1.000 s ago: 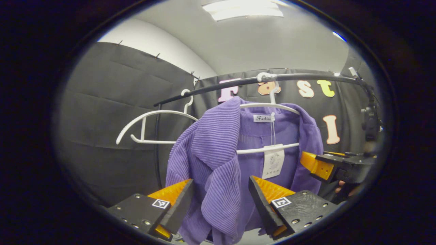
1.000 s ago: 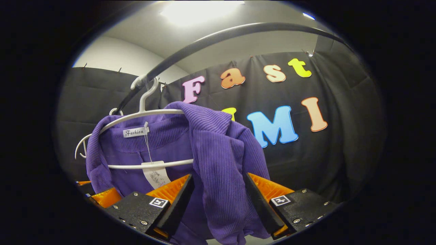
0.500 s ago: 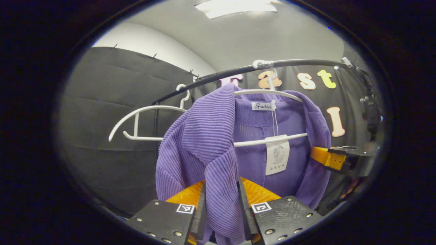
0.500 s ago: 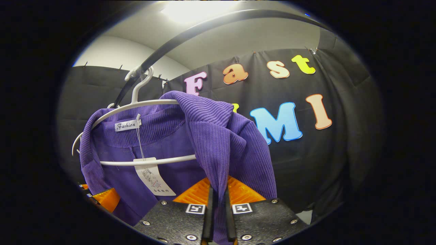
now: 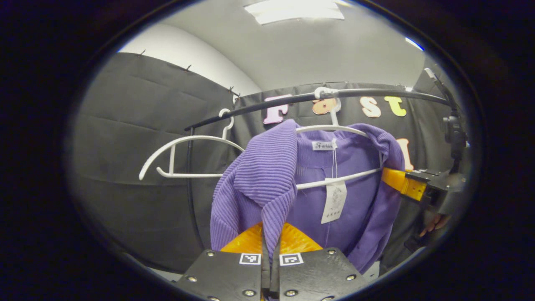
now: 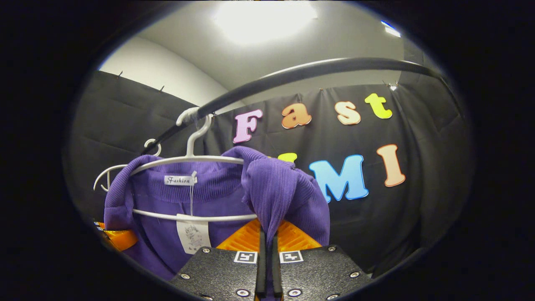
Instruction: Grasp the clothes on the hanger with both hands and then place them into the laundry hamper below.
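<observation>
A purple ribbed knit garment (image 5: 267, 175) hangs on a white hanger (image 5: 334, 128) hooked over a black rail (image 5: 376, 93). My left gripper (image 5: 270, 246) is shut on the garment's left front fold, low in the left gripper view. Farther right in that view, the right gripper (image 5: 407, 186) clamps the garment's other edge, held by a hand (image 5: 434, 221). In the right gripper view the same garment (image 6: 280, 188) drapes over the hanger (image 6: 188, 161), and my right gripper (image 6: 266, 251) is shut on its right fold. A paper tag (image 6: 193, 236) dangles from the collar.
A second, bare white hanger (image 5: 184, 156) hangs on the rail to the left of the garment. The rail's black upright (image 5: 190, 184) stands behind it. The rail (image 6: 301, 75) curves overhead in the right gripper view. Black cloth walls close in on all sides.
Both grippers have gone from open around the garment's front folds to shut on them. The pinched cloth has bunched up and the garment's shoulders have pulled inward on the hanger.
</observation>
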The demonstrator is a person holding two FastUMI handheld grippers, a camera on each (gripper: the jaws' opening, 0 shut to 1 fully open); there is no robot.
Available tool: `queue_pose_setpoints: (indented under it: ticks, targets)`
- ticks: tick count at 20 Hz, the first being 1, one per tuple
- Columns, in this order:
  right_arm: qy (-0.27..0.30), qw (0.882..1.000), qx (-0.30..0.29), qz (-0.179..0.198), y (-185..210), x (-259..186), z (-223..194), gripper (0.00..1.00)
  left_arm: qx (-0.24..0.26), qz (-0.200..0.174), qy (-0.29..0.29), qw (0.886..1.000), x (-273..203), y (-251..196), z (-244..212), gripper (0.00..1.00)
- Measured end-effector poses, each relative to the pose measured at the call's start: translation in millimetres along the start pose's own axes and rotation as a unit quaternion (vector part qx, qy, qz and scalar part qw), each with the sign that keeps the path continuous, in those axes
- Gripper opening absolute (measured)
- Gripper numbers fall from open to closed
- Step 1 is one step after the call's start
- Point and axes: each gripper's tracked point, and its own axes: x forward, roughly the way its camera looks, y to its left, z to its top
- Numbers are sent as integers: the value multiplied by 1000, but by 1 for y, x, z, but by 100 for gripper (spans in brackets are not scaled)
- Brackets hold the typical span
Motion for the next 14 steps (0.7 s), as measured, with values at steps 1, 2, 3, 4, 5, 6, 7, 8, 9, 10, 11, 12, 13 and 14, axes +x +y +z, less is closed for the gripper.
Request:
queue_pose_setpoints:
  ticks: [1,2,3,4,5,6,7,8,9,10,11,12,13,14]
  targets:
    - [-11,1000,-7,-2,-2,0,10,5,3,1,-6,1000,-4,5,8,1]
    - [-21,1000,-15,-5,-4,0,20,5,6,2,-9,1000,-9,10,15,0]
    - [-30,999,-23,-8,-6,1,29,5,3,1,-13,1000,-10,12,20,1]
    - [-41,999,-29,-9,-6,0,40,5,-1,1,-17,1000,-13,16,27,5]
    - [-54,998,-34,-11,-8,0,50,5,-6,4,-22,1000,-15,22,34,6]
    - [-64,997,-40,-14,-9,-1,59,5,-10,8,-27,1000,-19,28,44,6]
    - [-73,996,-45,-15,-11,0,67,5,-14,14,-32,999,-22,35,52,6]
    - [-78,995,-53,-16,-12,0,72,5,-17,18,-37,999,-24,42,60,6]
    - [-84,994,-61,-18,-14,0,77,5,-21,22,-43,999,-24,49,68,5]
    - [-89,994,-67,-20,-16,-1,83,5,-23,25,-50,998,-26,55,79,5]
    - [-95,993,-70,-21,-18,-2,87,5,-21,28,-59,998,-27,59,88,5]
    - [-100,992,-75,-23,-22,-2,92,5,-14,34,-65,997,-27,66,97,5]
    - [-106,991,-79,-27,-26,0,96,3,-7,39,-72,997,-26,73,104,4]
    - [-110,990,-81,-31,-31,3,100,5,0,45,-79,996,-24,80,114,2]
